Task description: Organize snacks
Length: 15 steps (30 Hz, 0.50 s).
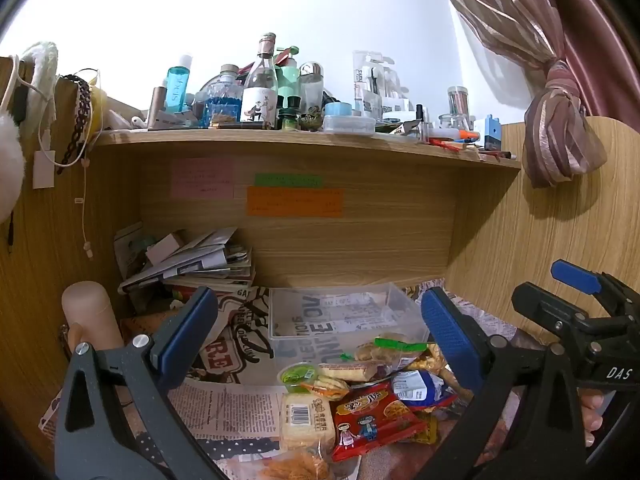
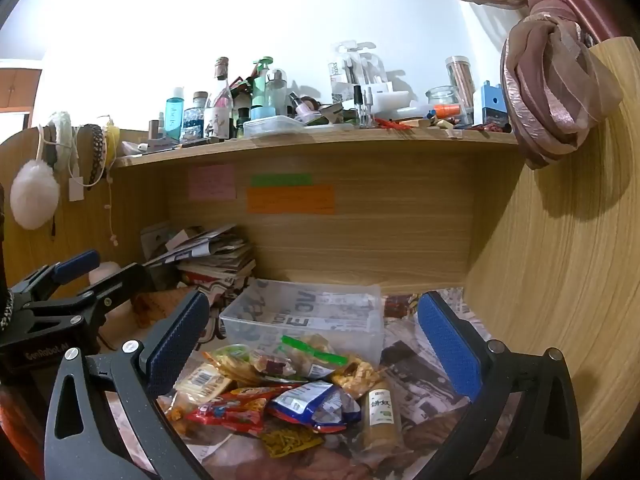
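Note:
A pile of snack packets (image 1: 360,396) lies on the desk in front of an empty clear plastic bin (image 1: 344,312). It includes a red packet (image 1: 372,416), a pale cracker pack (image 1: 306,420) and a blue-white packet (image 1: 416,390). My left gripper (image 1: 320,340) is open and empty above the pile. My right gripper (image 2: 316,344) is open and empty over the same pile (image 2: 280,392), with the bin (image 2: 308,320) just behind. The right gripper also shows at the right edge of the left wrist view (image 1: 576,304); the left gripper shows at the left of the right wrist view (image 2: 68,284).
A newspaper-print cloth (image 1: 224,400) covers the desk. A stack of books and papers (image 1: 192,264) sits at the back left beside a beige cylinder (image 1: 90,316). A crowded shelf (image 1: 304,136) of bottles overhangs. A wooden side panel (image 2: 560,280) and knotted curtain (image 2: 552,92) stand at the right.

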Each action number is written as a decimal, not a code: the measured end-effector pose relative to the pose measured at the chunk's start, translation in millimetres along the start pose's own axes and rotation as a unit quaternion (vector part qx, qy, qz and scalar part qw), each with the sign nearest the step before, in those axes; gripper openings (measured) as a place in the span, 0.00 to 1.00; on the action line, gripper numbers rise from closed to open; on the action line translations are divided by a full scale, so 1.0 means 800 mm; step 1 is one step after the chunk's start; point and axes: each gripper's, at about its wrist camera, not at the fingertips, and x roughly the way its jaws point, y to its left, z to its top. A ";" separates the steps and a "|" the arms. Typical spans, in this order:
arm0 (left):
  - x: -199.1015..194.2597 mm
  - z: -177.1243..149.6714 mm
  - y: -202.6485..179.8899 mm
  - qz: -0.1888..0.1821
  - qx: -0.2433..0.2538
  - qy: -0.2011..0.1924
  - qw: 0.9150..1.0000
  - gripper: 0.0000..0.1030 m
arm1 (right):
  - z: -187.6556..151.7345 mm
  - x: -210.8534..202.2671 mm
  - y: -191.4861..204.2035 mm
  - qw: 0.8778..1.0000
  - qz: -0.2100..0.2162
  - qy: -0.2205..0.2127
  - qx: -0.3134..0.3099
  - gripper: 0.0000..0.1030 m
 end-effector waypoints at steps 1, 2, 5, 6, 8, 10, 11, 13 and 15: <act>0.000 0.000 0.000 0.000 0.000 0.001 1.000 1.00 | 0.002 0.001 0.002 1.000 0.000 0.000 0.000 1.00; 0.000 0.000 0.000 0.001 0.001 0.001 1.000 1.00 | 0.000 0.000 -0.001 1.000 0.000 0.000 0.000 1.00; 0.000 0.000 0.000 0.001 0.001 0.000 1.000 1.00 | 0.003 0.000 0.002 1.000 0.001 0.000 0.000 1.00; 0.000 0.000 0.000 0.001 0.001 -0.001 1.000 1.00 | -0.001 0.001 0.000 1.000 0.001 0.000 0.000 1.00; 0.000 0.000 0.000 0.001 0.000 -0.002 1.000 1.00 | 0.002 0.002 0.005 1.000 0.000 0.001 -0.002 1.00; 0.000 0.000 0.000 0.000 0.000 -0.002 1.000 1.00 | 0.001 0.001 0.003 1.000 0.001 0.000 -0.001 1.00; 0.000 0.000 0.000 0.000 0.000 -0.002 1.000 1.00 | -0.001 0.001 0.001 1.000 0.001 0.000 0.000 1.00; 0.000 0.000 0.000 0.000 -0.001 -0.002 1.000 1.00 | 0.001 0.002 0.003 1.000 0.000 0.001 0.000 1.00; 0.000 0.000 0.000 0.000 -0.001 -0.002 1.000 1.00 | -0.001 0.001 0.002 1.000 0.000 0.001 0.000 1.00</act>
